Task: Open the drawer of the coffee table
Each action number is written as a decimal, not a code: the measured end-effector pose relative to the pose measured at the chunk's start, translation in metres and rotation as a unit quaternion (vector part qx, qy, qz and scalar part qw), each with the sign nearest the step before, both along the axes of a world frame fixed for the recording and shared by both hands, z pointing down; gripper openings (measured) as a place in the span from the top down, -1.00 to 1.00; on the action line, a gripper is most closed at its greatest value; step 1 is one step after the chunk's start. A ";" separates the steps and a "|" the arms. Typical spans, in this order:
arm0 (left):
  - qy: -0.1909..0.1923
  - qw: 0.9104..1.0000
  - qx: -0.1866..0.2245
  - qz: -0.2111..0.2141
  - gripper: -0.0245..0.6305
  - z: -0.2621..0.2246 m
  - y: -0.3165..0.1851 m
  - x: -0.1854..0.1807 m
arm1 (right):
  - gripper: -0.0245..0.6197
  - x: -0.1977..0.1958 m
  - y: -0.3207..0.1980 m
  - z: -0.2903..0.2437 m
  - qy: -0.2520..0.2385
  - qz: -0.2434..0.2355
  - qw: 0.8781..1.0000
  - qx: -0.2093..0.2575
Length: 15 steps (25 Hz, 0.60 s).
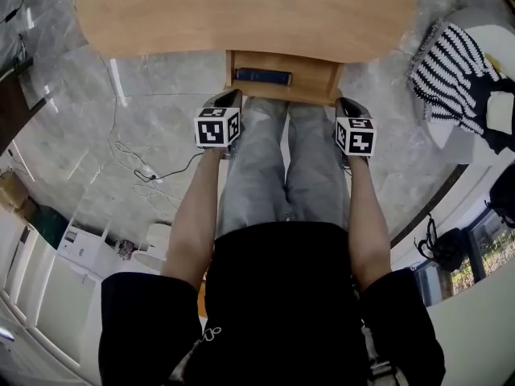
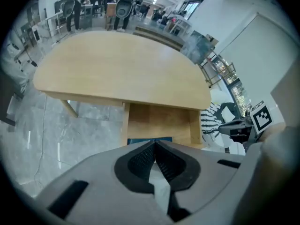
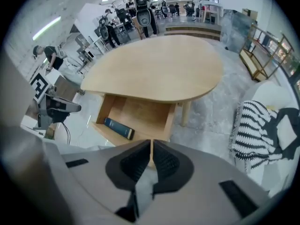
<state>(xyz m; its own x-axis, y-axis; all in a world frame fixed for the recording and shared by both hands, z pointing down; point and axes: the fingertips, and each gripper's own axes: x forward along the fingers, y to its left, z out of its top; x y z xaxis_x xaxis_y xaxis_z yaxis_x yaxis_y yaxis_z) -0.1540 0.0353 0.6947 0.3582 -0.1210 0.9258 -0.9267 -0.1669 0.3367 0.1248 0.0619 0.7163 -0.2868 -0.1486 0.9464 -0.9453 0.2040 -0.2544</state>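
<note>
The oval wooden coffee table [image 1: 241, 10] stands ahead of me, and its drawer [image 1: 283, 77] is pulled out toward my knees. A dark blue book [image 1: 263, 75] lies inside the drawer. My left gripper [image 1: 228, 97] hovers just in front of the drawer's left corner, its jaws shut on nothing. My right gripper [image 1: 348, 103] hangs off the drawer's right corner, also shut and empty. In the left gripper view the closed left gripper [image 2: 154, 143] points at the drawer [image 2: 159, 123]. In the right gripper view the right gripper [image 3: 152, 142] looks down on the drawer [image 3: 136, 111] and book [image 3: 118, 128].
My legs in grey jeans [image 1: 265, 167] sit between the grippers. A black-and-white striped cloth [image 1: 451, 71] lies on a white seat at the right. Cables [image 1: 145, 167] trail over the marble floor at the left. White cabinets [image 1: 40, 288] stand at the lower left.
</note>
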 end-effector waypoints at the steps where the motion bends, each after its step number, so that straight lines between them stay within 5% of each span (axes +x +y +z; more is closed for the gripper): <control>1: 0.001 1.000 0.012 0.002 0.90 -0.010 -0.009 0.001 | 0.86 -0.002 -0.008 -0.009 -0.010 0.007 1.000 0.009; 15: 0.004 0.989 0.147 -0.004 0.90 -0.141 -0.111 0.018 | 0.88 -0.015 -0.106 -0.132 -0.066 0.068 0.987 0.131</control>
<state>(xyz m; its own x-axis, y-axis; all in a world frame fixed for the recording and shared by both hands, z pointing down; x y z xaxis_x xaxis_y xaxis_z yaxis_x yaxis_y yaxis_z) -0.1363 -0.0759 0.5533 0.3630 -0.3872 0.8475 -0.9260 -0.2514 0.2817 0.1100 -0.0440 0.5843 -0.3649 -0.4294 0.8261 -0.9309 0.1525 -0.3319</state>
